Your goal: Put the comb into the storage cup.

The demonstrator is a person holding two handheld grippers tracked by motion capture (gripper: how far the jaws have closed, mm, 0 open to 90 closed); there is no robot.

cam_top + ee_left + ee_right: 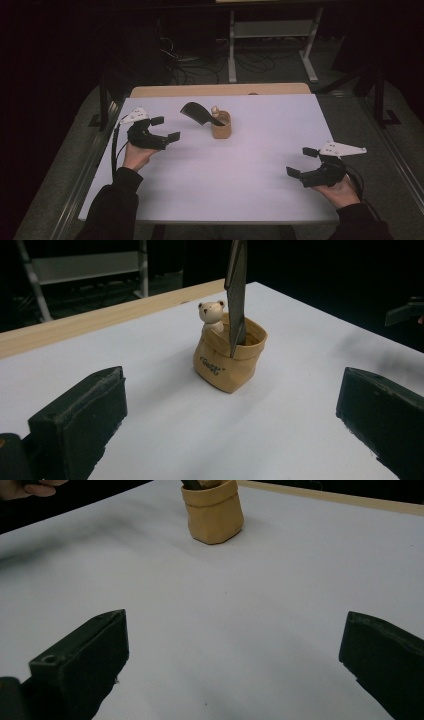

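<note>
your left claw [165, 128] and right claw [301, 161] both gape wide, holding nothing. the tan holder [221, 125] sits mid-worktop [260, 190], with the dark comb [197, 112] leaning out. pull the comb sideways and the light holder will likely tip.

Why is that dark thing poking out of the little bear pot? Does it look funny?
A bit. The dark comb stands in the small tan holder beside the bear figure, leaning far out over the rim. It looks too big for it. Nothing is spilled or broken.
</note>
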